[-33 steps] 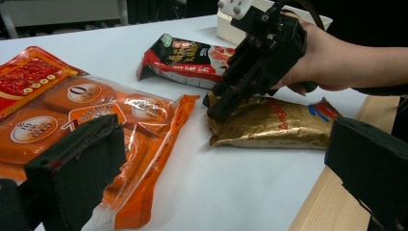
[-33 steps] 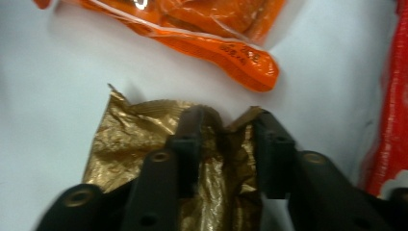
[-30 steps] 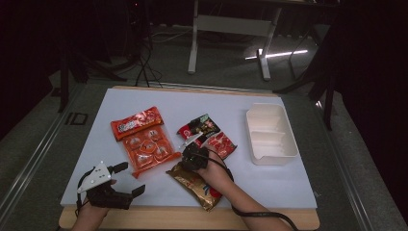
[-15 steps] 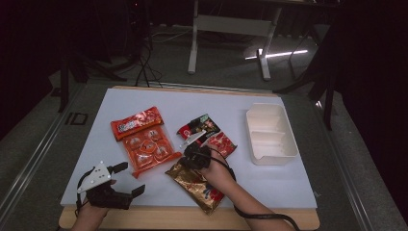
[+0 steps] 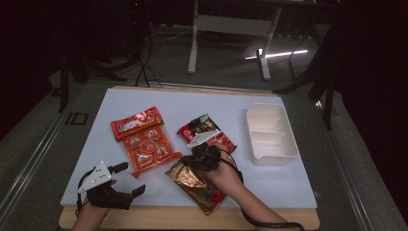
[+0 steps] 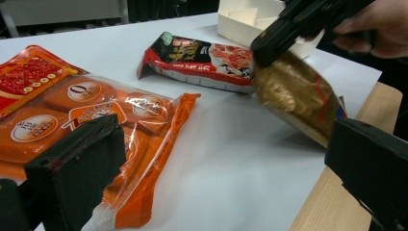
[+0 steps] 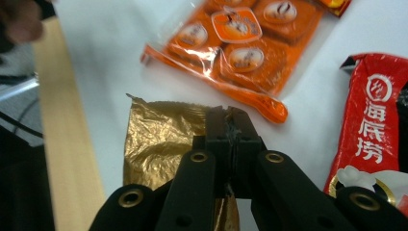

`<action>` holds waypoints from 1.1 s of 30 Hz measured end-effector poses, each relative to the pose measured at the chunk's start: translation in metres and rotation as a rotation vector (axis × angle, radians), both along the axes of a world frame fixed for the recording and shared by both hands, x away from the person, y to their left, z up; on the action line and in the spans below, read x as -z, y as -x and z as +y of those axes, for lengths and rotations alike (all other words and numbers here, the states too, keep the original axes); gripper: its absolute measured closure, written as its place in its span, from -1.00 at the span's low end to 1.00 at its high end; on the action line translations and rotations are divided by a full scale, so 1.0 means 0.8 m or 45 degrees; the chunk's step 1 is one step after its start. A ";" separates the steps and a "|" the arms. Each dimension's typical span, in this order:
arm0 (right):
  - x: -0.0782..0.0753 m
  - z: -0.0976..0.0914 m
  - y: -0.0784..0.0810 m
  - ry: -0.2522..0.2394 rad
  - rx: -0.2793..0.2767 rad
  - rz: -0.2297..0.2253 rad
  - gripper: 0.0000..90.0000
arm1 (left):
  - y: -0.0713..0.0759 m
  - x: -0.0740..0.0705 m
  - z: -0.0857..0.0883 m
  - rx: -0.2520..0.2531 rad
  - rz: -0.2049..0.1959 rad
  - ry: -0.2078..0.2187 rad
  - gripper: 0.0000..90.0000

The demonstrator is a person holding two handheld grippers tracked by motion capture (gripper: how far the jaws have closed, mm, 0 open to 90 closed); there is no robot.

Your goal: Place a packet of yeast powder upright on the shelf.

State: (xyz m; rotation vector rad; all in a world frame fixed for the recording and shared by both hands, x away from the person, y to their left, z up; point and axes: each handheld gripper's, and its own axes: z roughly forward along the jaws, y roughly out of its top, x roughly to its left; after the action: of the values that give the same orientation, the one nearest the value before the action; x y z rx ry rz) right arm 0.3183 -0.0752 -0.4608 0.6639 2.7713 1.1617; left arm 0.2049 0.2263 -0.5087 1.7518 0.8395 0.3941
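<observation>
Grippers sit at the near edge of the table (image 5: 288, 183), one in each hand. The left gripper (image 5: 129, 179) rests low at the near left corner with its jaws apart and nothing between them. The left gripper view looks between these two black jaws across the white table top.

The right gripper (image 5: 198, 155) is closed on the top edge of a gold bag (image 5: 190, 175), which lies near the front edge and is lifted at the pinched end. The right gripper view shows the jaws pressed together on the torn, crinkled gold foil (image 7: 159, 139), a detail that the high view is too small to give. In the high view a red mark shows on the near end of the bag, but I cannot read it.

Just behind, to the left, lies a clear orange pack (image 5: 150, 149) of small wrapped cakes. The left gripper view shows a round label with "0" on one cake (image 6: 84, 91); the other writing is too blurred. Beyond it lies a red packet (image 5: 137, 122) with unreadable print.

To the right of the orange pack is a red and black packet (image 5: 204, 130). The right gripper view shows white Chinese characters 海底捞 on its red end (image 7: 375, 130).

Farther right stands a white tray (image 5: 271, 133) with two compartments.
</observation>
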 end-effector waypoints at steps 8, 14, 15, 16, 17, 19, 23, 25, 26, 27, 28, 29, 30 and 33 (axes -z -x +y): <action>-0.024 -0.014 0.017 -0.066 -0.037 -0.010 0.98 | -0.001 0.001 0.000 -0.002 0.001 -0.007 -1.00; -0.036 -0.024 0.027 -0.116 -0.055 -0.003 0.98 | -0.001 0.001 -0.001 -0.001 0.003 -0.009 -1.00; -0.039 -0.025 0.029 -0.122 -0.060 -0.004 0.98 | -0.001 0.001 -0.001 0.000 0.004 -0.010 -1.00; -0.041 -0.027 0.031 -0.132 -0.063 -0.009 0.98 | -0.001 0.001 -0.001 0.000 0.004 -0.008 -1.00; -0.044 -0.028 0.033 -0.142 -0.068 -0.008 0.98 | -0.001 0.001 -0.001 -0.001 0.004 -0.006 -1.00; -0.049 -0.030 0.037 -0.163 -0.076 -0.003 0.98 | -0.001 0.001 -0.001 -0.002 0.004 -0.006 -1.00; -0.056 -0.032 0.040 -0.187 -0.085 -0.006 0.98 | -0.001 0.001 -0.001 -0.002 0.005 -0.007 -1.00; -0.065 -0.034 0.042 -0.214 -0.092 -0.014 0.98 | -0.001 0.002 -0.001 -0.003 0.008 -0.009 -1.00; -0.070 -0.035 0.042 -0.224 -0.087 -0.026 0.98 | -0.002 0.002 -0.001 -0.003 0.008 -0.009 -1.00; -0.070 -0.035 0.042 -0.224 -0.087 -0.026 0.98 | -0.002 0.002 -0.001 -0.004 0.008 -0.009 -1.00; -0.073 -0.036 0.041 -0.230 -0.082 -0.029 0.98 | -0.001 0.002 -0.001 -0.004 0.008 -0.010 -1.00; -0.073 -0.036 0.041 -0.230 -0.082 -0.029 0.98 | -0.001 0.002 -0.001 -0.004 0.008 -0.010 -1.00; -0.076 -0.037 0.041 -0.236 -0.083 -0.035 0.98 | -0.001 0.002 -0.001 -0.004 0.007 -0.009 -1.00; -0.091 -0.038 0.041 -0.279 -0.074 -0.068 0.98 | -0.002 0.002 -0.001 -0.003 0.008 -0.009 -1.00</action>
State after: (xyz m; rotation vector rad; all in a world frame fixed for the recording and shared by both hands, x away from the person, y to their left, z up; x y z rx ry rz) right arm 0.2858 -0.1056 -0.3878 0.5628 2.6600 1.4868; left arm 0.2063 0.2252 -0.5103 1.7600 0.8454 0.3935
